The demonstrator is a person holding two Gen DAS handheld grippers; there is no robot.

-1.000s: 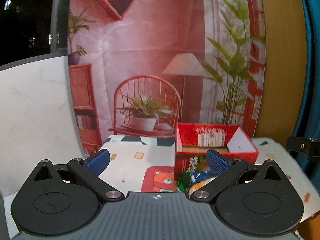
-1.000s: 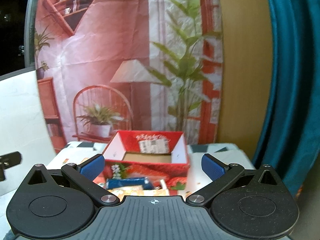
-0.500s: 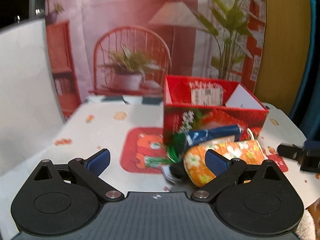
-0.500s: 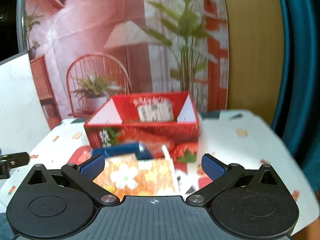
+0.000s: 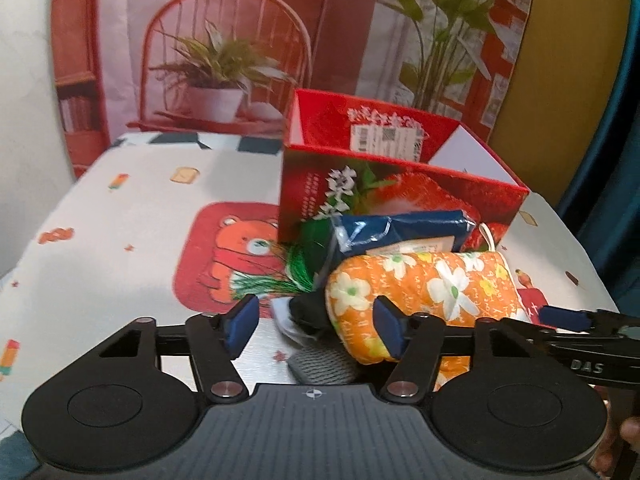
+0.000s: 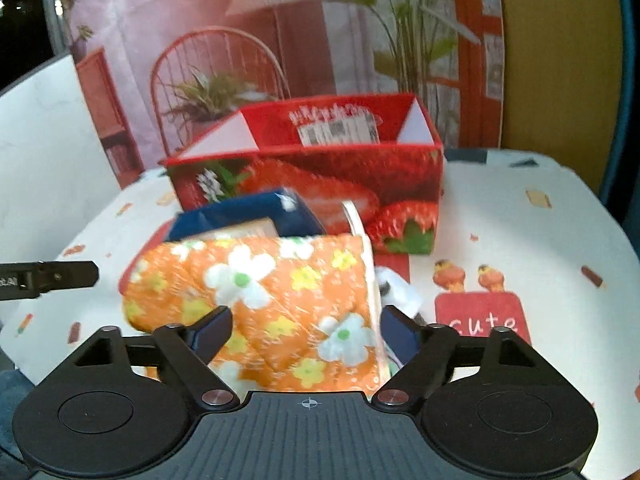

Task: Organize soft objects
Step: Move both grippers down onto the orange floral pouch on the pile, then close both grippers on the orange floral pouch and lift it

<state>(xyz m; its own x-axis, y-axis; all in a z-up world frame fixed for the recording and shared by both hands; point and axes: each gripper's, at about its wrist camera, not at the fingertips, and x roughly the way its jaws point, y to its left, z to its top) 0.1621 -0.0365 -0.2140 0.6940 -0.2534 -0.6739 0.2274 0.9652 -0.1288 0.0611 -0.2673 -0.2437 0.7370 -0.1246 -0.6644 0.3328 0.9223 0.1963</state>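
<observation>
Both grippers approach an orange flowered cushion [image 5: 424,296] lying on the tablecloth-covered table [image 5: 120,232], toward its near edge, just in front of the red strawberry box [image 5: 400,184]; a blue packet [image 5: 400,228] is wedged between cushion and box. We judge the cushion light, padded and easily squashed, its clear wrap probably slippery, so we would grip it across the plump body, not at the white loop. Its long axis runs roughly parallel to the box front, ends pointing toward the table's left and right edges. The left gripper [image 5: 314,328] is about half open and closing, with the cushion's left end and some dark items between its jaws. The right gripper [image 6: 306,330] is wider, also closing, and straddles the cushion; pad contact is unclear through the blur.
</observation>
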